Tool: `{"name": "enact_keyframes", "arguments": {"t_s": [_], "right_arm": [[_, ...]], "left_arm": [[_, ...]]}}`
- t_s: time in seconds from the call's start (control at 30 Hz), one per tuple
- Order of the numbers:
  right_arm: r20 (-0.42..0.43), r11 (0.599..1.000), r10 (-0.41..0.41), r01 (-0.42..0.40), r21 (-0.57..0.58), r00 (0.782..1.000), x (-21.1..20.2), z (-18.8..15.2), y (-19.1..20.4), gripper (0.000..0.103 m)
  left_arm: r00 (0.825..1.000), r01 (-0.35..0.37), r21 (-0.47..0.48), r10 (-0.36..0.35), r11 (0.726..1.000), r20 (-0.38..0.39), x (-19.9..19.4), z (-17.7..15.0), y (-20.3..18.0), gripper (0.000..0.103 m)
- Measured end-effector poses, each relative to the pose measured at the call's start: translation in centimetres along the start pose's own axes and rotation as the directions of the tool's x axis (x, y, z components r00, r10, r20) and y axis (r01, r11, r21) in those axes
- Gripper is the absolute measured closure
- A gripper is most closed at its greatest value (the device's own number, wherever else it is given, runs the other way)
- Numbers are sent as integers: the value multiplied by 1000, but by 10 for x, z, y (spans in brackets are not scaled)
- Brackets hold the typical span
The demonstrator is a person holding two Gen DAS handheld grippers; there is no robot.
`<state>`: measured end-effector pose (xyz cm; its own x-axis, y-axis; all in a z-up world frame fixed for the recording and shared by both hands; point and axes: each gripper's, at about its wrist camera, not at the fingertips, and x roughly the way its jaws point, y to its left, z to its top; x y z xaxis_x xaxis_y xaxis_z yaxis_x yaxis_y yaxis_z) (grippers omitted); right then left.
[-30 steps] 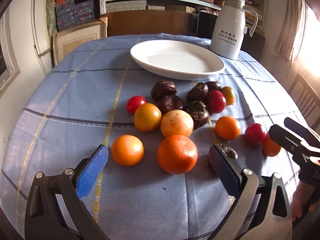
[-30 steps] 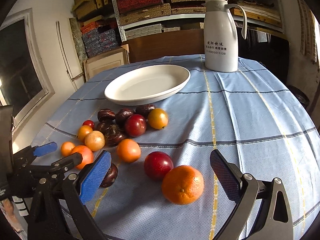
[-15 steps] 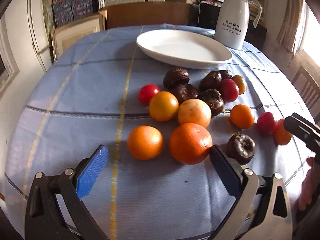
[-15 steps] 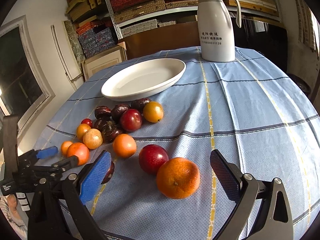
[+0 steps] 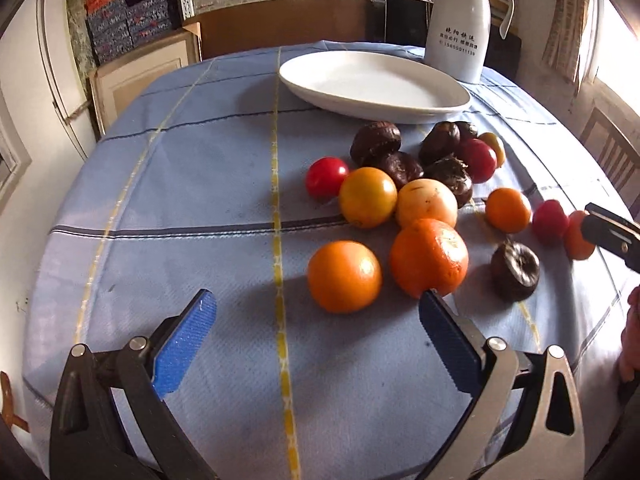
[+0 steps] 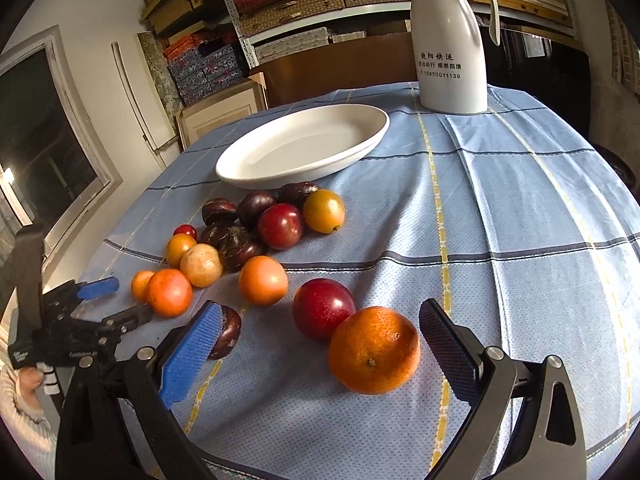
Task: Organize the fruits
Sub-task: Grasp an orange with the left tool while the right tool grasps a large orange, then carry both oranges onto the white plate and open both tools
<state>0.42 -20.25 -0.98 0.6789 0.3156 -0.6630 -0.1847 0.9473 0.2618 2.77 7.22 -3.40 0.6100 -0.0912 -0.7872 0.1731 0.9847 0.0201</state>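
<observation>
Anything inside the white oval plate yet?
Nothing visible in the white plate; both views show a bare interior. The near rim hides a thin strip of its floor. All fruit, including the big orange, sits on the tablecloth.

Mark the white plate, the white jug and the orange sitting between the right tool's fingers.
white plate point(image 6: 320, 168): right wrist view, on its near rim.
white jug point(image 6: 450, 40): right wrist view, on the body above the printed text.
orange point(image 6: 374, 350): right wrist view, on the middle of its peel.
</observation>
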Motion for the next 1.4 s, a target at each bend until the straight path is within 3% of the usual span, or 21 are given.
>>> {"name": "enact_keyframes", "arguments": {"t_s": [0.13,0.2,0.3,0.4,0.47,0.57,0.63,0.73,0.8,0.83,0.9,1.03,1.17,1.4], "right_arm": [[-15,1000,-1,1,-12,1000,2,0,1,5],[-31,1000,-8,7,-28,999,4,1,1,5],[-78,999,-19,15,-51,997,13,1,-1,5],[-128,999,-21,15,-49,991,19,-1,-7,5],[-169,999,-13,6,-43,985,25,-1,-15,4],[-197,996,0,-17,-84,980,29,0,-16,3],[-219,988,-16,-18,-155,976,33,0,-12,3],[-238,947,-109,28,-320,965,41,-4,4,3],[-228,958,-90,22,-286,969,40,-2,1,3],[-222,964,-67,6,-267,973,38,0,-1,6],[-193,976,-38,-5,-219,980,31,3,-9,34],[-188,987,3,-33,-156,982,23,2,-19,54],[-190,990,28,-53,-128,981,19,0,-26,57],[-118,994,47,-58,-89,992,0,4,-33,57]], "left_arm": [[994,101,-69,-104,993,-39,14,2,11,4],[996,74,-53,-76,996,-44,16,3,7,4],[997,-37,29,38,999,-62,20,4,-12,4],[997,-11,-16,10,1000,-70,21,4,-3,4],[996,-63,-57,60,996,-60,20,5,4,4],[1000,-24,-117,22,993,-21,18,9,14,6],[1000,-23,-100,21,995,-23,21,12,10,16],[1000,-23,-53,22,998,-17,21,11,0,32],[1000,-13,-31,12,999,-8,18,11,-4,45],[1000,-10,-24,10,1000,-4,18,10,-6,47],[1000,11,-12,-11,1000,4,17,10,-9,61],[999,49,5,-49,999,10,13,7,-14,66],[993,112,-34,-111,993,25,9,4,-7,66],[986,131,-47,-125,990,112,-16,15,-5,66]]}}
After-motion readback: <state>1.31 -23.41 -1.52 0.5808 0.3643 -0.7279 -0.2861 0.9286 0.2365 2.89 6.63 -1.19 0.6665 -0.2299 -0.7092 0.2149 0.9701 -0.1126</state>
